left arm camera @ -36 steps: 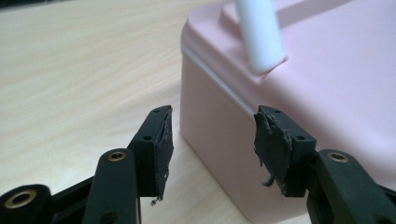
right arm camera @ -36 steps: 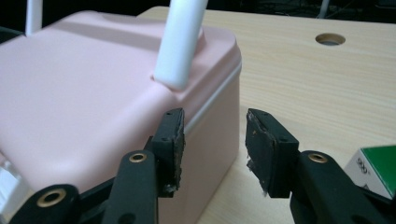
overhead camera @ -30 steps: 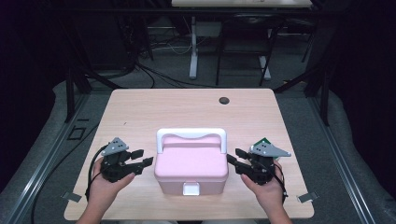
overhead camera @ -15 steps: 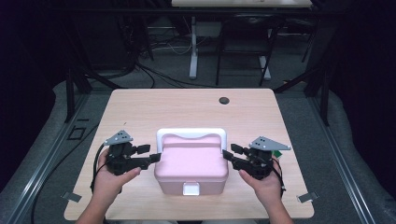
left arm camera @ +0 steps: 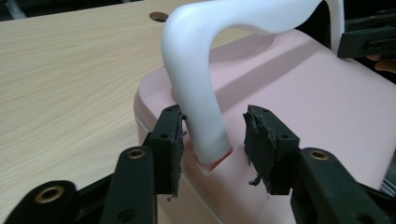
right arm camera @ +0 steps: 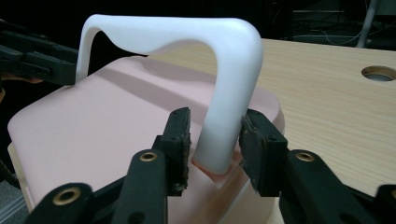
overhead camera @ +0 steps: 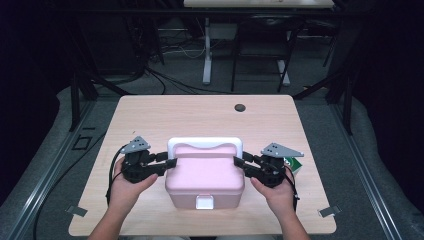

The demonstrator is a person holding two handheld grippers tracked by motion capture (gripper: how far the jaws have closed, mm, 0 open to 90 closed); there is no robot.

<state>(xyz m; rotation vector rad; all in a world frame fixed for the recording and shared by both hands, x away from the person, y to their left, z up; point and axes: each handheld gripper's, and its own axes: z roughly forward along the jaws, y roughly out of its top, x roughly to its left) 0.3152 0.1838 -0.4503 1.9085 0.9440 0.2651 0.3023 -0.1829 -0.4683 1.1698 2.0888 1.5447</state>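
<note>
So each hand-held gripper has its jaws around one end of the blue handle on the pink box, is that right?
Not quite: the handle is white, not blue, as the left gripper view shows. The rest holds: the left hand-held gripper and right hand-held gripper each straddle one end of it on the pink box.

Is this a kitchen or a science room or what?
Probably a lab or workshop, not a kitchen. A plain wooden table stands on grey floor, with tangled cables and metal stands in the dark behind it. Two hand-held grippers work on a pink box.
</note>
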